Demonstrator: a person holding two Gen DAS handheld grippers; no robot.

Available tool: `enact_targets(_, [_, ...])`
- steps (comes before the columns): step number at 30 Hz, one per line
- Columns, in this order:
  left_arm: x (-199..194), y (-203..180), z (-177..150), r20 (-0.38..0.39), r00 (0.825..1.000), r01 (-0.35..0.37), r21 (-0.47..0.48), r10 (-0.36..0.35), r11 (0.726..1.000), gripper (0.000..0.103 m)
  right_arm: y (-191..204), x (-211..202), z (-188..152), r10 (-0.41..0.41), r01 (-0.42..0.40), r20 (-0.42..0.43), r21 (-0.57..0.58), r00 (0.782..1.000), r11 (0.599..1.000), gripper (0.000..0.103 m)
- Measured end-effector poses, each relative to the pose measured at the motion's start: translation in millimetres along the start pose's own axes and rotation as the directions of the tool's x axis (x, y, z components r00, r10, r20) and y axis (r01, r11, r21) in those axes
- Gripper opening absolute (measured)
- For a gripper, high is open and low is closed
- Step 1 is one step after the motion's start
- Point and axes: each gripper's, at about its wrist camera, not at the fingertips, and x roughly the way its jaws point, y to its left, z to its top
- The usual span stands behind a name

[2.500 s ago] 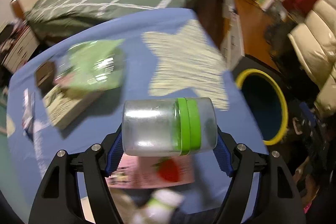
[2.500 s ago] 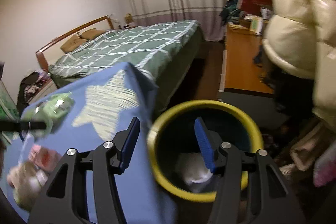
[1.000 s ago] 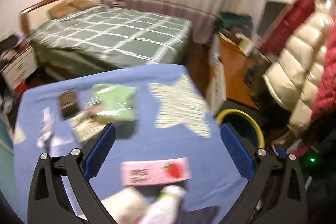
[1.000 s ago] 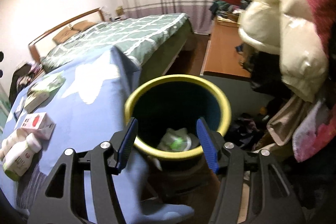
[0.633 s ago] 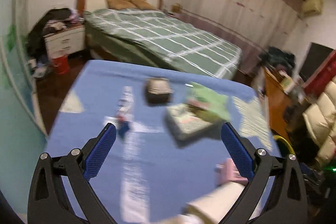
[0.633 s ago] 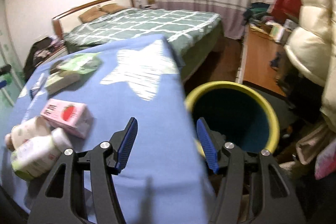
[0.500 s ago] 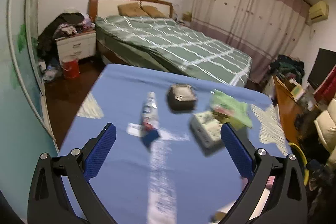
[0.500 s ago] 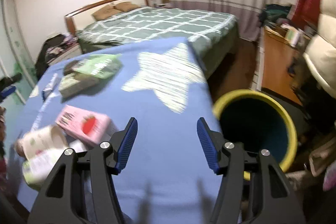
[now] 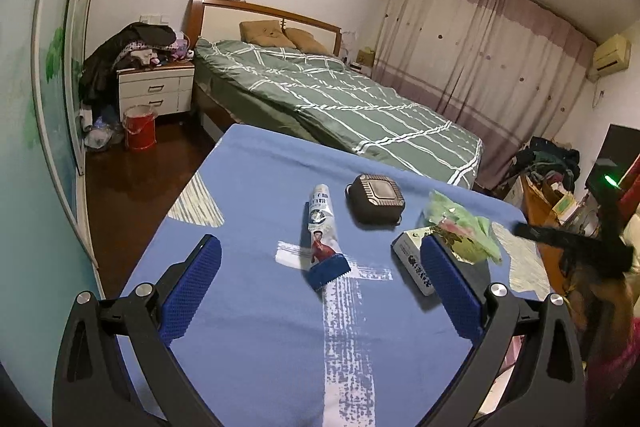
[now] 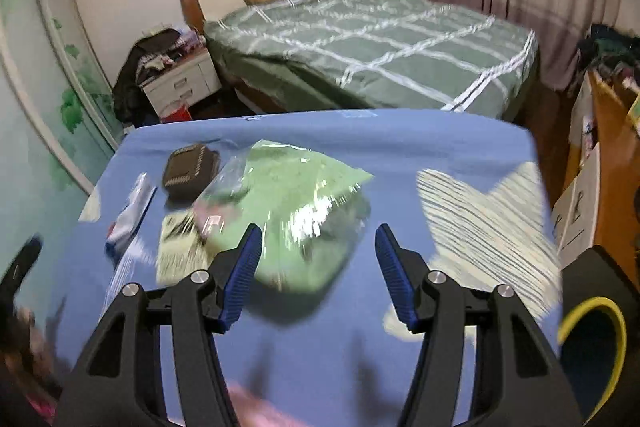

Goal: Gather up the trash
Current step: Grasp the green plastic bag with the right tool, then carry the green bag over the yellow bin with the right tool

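On the blue table (image 9: 248,307) lie a white and blue tube wrapper (image 9: 323,233), a dark square box (image 9: 376,201), a green plastic bag (image 9: 464,227) and a white carton (image 9: 412,261) under it. My left gripper (image 9: 316,287) is open and empty, held above the table just short of the wrapper. My right gripper (image 10: 318,269) is open and empty, close over the green plastic bag (image 10: 296,211). The wrapper (image 10: 130,207), the dark box (image 10: 190,169) and the carton (image 10: 180,247) show to its left. The yellow-rimmed bin (image 10: 592,351) stands at the lower right.
A bed with a green checked cover (image 9: 340,99) stands beyond the table. A white nightstand (image 9: 154,91) and a red bucket (image 9: 139,127) are at the far left. A wooden desk (image 10: 612,155) is to the right. The table cloth carries a white star print (image 10: 484,215).
The left gripper let go of the jar with the green lid and swung left from the bin to the wrapper. The right gripper swung from over the bin to the green bag.
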Motion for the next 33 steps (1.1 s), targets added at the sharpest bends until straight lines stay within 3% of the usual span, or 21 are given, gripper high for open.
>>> enact_targets(4, [-2,-6,-1,-0.006,1.0,0.007,0.018,-0.007,1.0,0.098,2,46,22,-0.002,0.008,-0.114,0.055,0.993,0.998,0.056])
enact_targets(8, [-2,-9,-3,-0.03,0.999,0.033,0.007,-0.033,0.999,0.098,-1,71,23,0.046,-0.025,-0.189,0.112,0.981,0.993,0.057])
enact_targets(11, [-3,-12,-4,-0.036,0.999,0.041,0.007,-0.041,0.999,0.098,-1,72,23,0.066,-0.042,-0.183,0.129,0.981,0.991,0.056])
enact_targets(14, [-4,-14,-5,-0.039,0.998,0.045,0.011,-0.045,0.999,0.098,0,68,23,0.074,-0.053,-0.17,0.123,0.983,0.991,0.037])
enact_targets(16, [-4,-15,-5,-0.038,0.998,0.044,0.014,-0.043,0.999,0.098,0,66,23,0.074,-0.055,-0.167,0.12,0.983,0.991,0.02])
enact_targets(26, [-4,-18,-8,-0.037,0.999,0.037,0.018,-0.037,0.999,0.098,-10,17,16,0.065,-0.06,-0.034,0.12,0.997,0.991,0.016])
enact_targets(33, [-7,-24,-9,-0.037,0.998,0.048,0.036,-0.046,0.998,0.098,-64,-40,-9,-0.014,0.005,0.052,0.173,0.999,0.985,0.016])
